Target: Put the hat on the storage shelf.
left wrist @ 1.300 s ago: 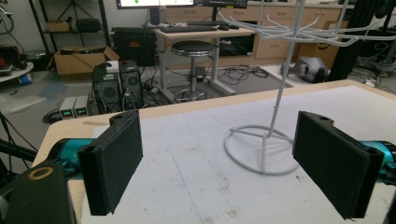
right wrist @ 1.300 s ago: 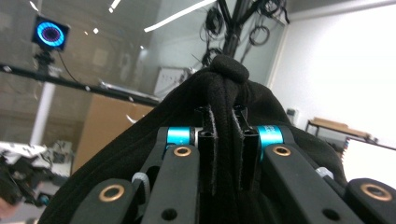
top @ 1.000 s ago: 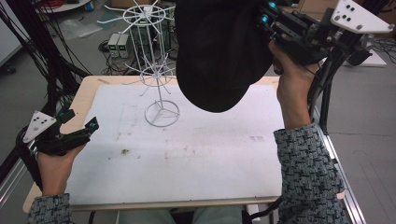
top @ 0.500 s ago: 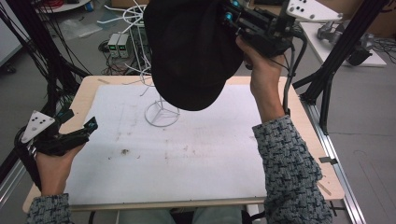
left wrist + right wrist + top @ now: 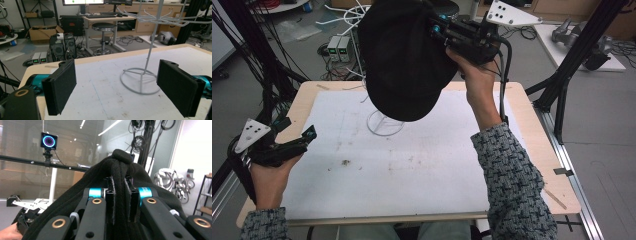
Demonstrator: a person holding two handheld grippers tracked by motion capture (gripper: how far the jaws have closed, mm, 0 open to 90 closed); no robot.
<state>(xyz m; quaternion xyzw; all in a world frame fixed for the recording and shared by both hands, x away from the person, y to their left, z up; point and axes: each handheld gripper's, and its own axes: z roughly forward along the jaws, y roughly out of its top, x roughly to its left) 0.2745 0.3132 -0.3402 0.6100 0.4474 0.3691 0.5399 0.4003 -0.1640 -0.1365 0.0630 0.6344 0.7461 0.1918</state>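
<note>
A black hat (image 5: 404,60) hangs high over the far middle of the table, and my right gripper (image 5: 439,30) is shut on a fold of its fabric. In the right gripper view the hat (image 5: 120,165) bunches between the jaws of the right gripper (image 5: 120,202). Below the hat stands a white wire rack (image 5: 384,125); its ring base shows and its top is hidden behind the hat. My left gripper (image 5: 299,137) rests open at the table's left edge. In the left gripper view the rack (image 5: 140,82) stands beyond the left gripper (image 5: 117,87), whose jaws hold nothing.
A white mat covers most of the wooden table (image 5: 532,135). Black frame posts (image 5: 562,85) rise at the right, and cables hang at the left. Behind the table are a stool (image 5: 103,26) and small electronic boxes (image 5: 339,47) on the floor.
My right hand has carried the hat leftward and slightly down, so it now hangs over the wire rack. The left gripper has not moved.
</note>
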